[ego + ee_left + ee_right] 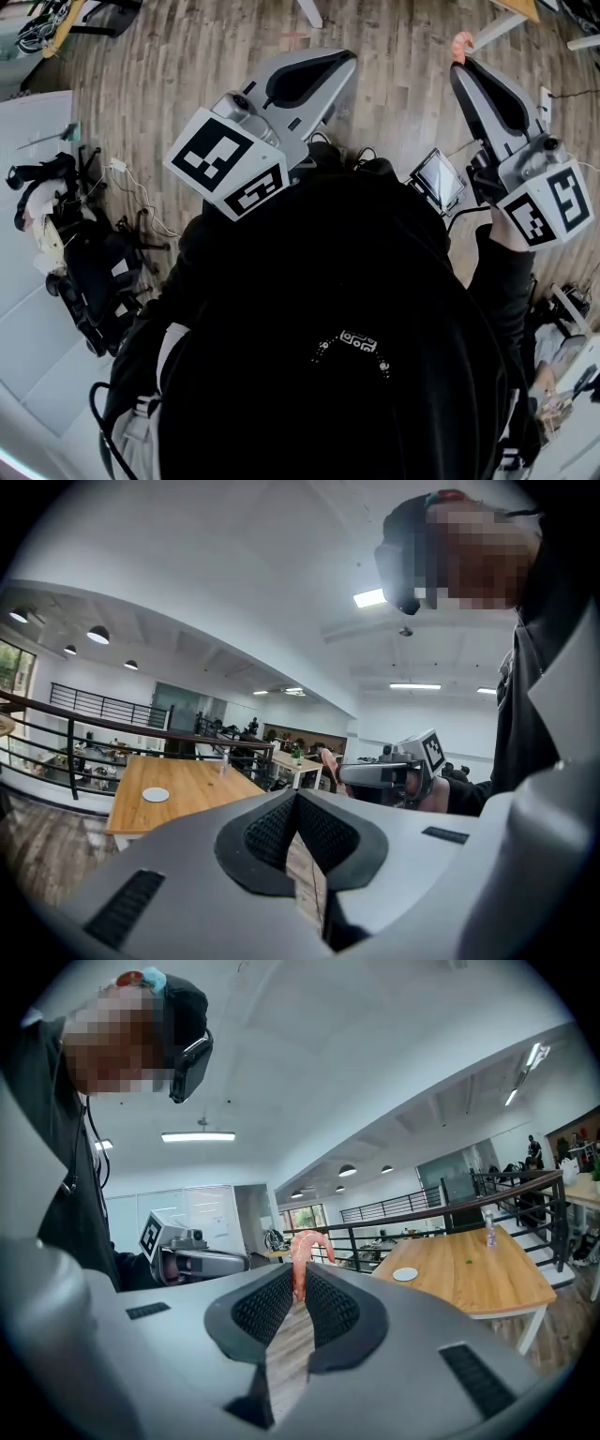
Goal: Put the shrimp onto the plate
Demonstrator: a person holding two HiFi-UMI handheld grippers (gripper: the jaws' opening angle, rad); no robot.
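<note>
Pinches the shrimp (305,1252) by its lower end in the right hand-held gripper (298,1279), at frame centre, well apart from the plate (405,1274) at centre right; holds the left hand-held gripper (296,803) pressed together, empty. Probably light, soft and slippery: better gripped gently on the thick body.

Wooden table (487,1279), black railing (411,1215)

Mostly grey and black, one pink pop
Shrimp (302,1258) is pinkish-orange; left gripper (296,797) and right gripper (300,1275) are pale grey with black dimpled pads (265,1309) and black-and-white square marker cubes (230,159); table (478,1274) is honey wood, plate (405,1275) white, floor (187,56) greyish planks.
</note>
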